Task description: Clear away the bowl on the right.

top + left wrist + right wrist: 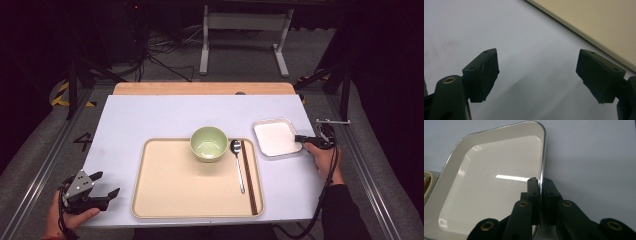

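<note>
Right tool [540, 192] on white dish [491, 177] rim.

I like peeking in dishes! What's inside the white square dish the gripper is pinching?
Nothing can be seen inside the white dish, just its shiny bare bottom. The right gripper pinches its rim, and its jaws cover a small strip of the inside there.

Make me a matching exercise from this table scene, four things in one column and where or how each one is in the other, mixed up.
1. green bowl
2. white dish
3. left gripper
4. spoon

A. rim pinched by the right gripper
B. open above the bare table
C. at the tray's far edge
D. beside the chopsticks

Pairs: 1-C, 2-A, 3-B, 4-D
</note>
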### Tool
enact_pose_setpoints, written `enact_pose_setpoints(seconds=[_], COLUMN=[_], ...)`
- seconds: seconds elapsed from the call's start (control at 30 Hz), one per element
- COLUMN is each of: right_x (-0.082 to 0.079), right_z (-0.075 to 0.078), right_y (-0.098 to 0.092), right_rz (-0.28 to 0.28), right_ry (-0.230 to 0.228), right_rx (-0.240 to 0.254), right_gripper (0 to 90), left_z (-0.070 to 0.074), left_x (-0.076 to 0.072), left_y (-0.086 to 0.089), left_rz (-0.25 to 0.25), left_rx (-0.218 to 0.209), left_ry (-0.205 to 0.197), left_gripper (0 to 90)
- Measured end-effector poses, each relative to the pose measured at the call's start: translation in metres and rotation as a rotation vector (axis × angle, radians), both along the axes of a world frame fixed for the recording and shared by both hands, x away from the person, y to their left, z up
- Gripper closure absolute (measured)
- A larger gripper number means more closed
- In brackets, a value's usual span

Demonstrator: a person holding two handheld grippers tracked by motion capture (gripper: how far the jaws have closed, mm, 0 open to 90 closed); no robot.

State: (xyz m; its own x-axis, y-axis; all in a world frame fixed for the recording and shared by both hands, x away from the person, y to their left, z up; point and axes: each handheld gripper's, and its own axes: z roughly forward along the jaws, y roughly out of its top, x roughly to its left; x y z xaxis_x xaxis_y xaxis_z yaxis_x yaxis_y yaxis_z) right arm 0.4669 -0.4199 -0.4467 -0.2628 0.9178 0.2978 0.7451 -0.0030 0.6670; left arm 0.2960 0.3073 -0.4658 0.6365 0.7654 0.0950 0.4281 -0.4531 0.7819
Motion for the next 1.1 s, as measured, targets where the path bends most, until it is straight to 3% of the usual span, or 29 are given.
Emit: enact_pose_setpoints(seconds=[0.23, 0.37, 0.53, 0.87, 1.1], right_x=[-0.001, -0.005, -0.01, -0.018, -0.021], right_z=[0.0, 0.008, 0.017, 0.029, 0.033], right_y=[-0.001, -0.004, -0.004, -0.006, -0.01], right_rz=[-0.012, -0.034, -0.051, -0.067, -0.078], right_ry=[-0.011, -0.055, -0.113, -0.192, -0.222], right_rx=[0.014, 0.007, -0.037, -0.028, -0.007], right_gripper=[89.3, 89.4, 89.4, 89.4, 89.4], left_z=[0.0, 0.0, 0.0, -0.001, 0.0], left_x=[-0.001, -0.003, -0.003, -0.002, -0.003], left_y=[-0.001, -0.001, 0.0, -0.001, 0.0], left_rz=[-0.003, 0.001, 0.002, 0.003, 0.004], left_rx=[0.005, -0.003, -0.006, -0.01, -0.003], left_ry=[-0.004, 0.0, -0.004, 0.0, -0.002], left_gripper=[19.5, 19.5, 19.5, 19.6, 19.6])
